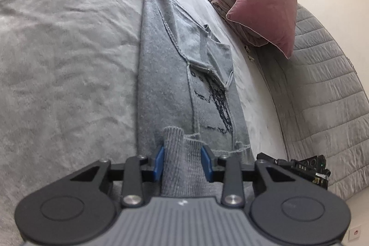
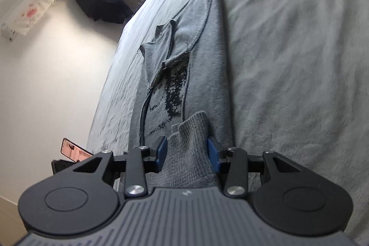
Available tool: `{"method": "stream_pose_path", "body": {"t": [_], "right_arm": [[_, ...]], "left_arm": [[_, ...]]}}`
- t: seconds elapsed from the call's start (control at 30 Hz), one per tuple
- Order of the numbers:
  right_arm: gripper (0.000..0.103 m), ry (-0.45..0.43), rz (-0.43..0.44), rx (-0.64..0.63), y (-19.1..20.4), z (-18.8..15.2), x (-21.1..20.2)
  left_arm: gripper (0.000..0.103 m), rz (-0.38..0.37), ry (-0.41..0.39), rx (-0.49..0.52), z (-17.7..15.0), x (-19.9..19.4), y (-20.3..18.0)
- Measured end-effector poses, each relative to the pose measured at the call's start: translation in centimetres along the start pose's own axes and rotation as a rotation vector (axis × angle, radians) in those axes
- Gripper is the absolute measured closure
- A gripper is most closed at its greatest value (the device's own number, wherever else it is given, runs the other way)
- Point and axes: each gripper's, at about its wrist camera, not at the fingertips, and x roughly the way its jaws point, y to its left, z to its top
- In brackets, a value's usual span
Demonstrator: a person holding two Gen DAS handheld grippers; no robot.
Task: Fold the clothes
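Left wrist, tongs (image 1: 182, 160) seemingly pinching sweater (image 1: 166, 75)

The sweater's (image 1: 166, 75) ribbed hem disappears under the left tool (image 1: 182, 165) body at 6 o'clock. The dark print is half buried under a folded sleeve. At 3 o'clock a black device (image 1: 297, 170) is too blurry to read.

Grey knit sweater (image 1: 161, 75), folded lengthwise, dark pattern showing, flat on bed.
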Motion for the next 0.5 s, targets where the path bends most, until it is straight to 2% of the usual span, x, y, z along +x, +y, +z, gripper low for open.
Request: {"method": "stream_pose_path", "body": {"t": [0.13, 0.23, 0.27, 0.3, 0.5], "right_arm": [[0.063, -0.007, 0.007, -0.021, -0.2, -0.4, 0.3], [0.073, -0.015, -0.002, -0.057, 0.2, -0.8, 0.6], [0.083, -0.018, -0.003, -0.055, 0.2, -0.8, 0.7], [0.087, -0.021, -0.003, -0.052, 0.2, -0.9, 0.7], [0.09, -0.044, 0.035, -0.038, 0.7, -0.5, 0.2]], "left_arm": [[0.081, -0.002, 0.0, 0.008, -0.4, 0.5, 0.2], [0.094, -0.007, -0.004, -0.004, -0.5, 1.0, 0.3], [0.094, -0.011, -0.008, -0.013, -0.5, 1.0, 0.4], [0.095, -0.022, -0.011, -0.017, -0.4, 1.0, 0.2], [0.095, -0.129, -0.066, -0.028, 0.7, 0.5, -0.6]]}}
